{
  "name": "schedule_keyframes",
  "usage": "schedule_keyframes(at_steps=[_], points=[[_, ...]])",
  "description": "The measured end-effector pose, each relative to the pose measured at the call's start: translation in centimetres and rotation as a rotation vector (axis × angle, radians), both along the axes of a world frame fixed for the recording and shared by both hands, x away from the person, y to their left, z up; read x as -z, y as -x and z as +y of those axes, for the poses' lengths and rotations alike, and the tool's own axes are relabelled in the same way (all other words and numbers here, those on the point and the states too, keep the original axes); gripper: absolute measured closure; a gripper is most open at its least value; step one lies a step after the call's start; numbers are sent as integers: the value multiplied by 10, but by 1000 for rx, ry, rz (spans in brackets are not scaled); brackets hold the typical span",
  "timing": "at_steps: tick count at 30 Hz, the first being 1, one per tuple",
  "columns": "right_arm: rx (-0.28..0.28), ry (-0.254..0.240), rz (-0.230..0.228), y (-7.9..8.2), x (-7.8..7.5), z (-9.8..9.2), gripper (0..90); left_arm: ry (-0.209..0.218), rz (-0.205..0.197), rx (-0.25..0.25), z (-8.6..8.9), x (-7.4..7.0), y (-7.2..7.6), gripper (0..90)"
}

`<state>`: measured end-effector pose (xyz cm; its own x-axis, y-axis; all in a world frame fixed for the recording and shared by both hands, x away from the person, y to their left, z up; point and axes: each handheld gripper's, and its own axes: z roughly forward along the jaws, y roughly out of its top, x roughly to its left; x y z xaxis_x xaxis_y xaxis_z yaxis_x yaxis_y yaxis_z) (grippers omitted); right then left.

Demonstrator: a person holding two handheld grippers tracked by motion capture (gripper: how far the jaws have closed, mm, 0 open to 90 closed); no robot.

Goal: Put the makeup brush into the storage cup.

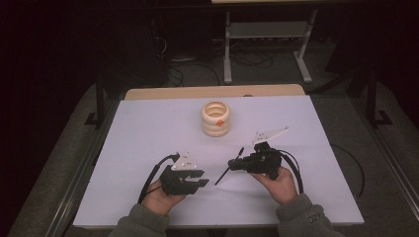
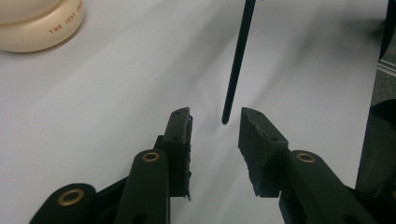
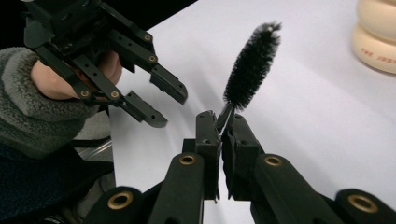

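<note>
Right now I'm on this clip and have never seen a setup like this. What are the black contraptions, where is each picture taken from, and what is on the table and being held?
No robot here: a person sits at a white table and works a hand-held gripper in each hand, a black tool with two jaws.

The high view looks down from above the person's side. The left hand-held gripper is at its left, the right hand-held gripper at its right. The other two pictures come from cameras riding on each tool, looking along its own jaws.

On the table stands a cream ribbed cup with an orange mark on it.

The right hand-held gripper is clamped on the thin stem of a black bottle brush. The left hand-held gripper has its jaws apart with nothing between them; the brush's handle end hangs just ahead of them.
</note>
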<state>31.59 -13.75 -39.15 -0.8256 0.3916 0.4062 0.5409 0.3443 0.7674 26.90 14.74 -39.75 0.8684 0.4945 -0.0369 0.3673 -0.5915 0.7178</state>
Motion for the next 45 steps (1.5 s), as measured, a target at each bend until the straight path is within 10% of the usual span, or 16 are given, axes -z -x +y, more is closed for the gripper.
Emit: schedule_keyframes(at_steps=[45], points=[[75,86,-68,-56,-70,-11,838,-4,-29,-127,39,2,0,454]])
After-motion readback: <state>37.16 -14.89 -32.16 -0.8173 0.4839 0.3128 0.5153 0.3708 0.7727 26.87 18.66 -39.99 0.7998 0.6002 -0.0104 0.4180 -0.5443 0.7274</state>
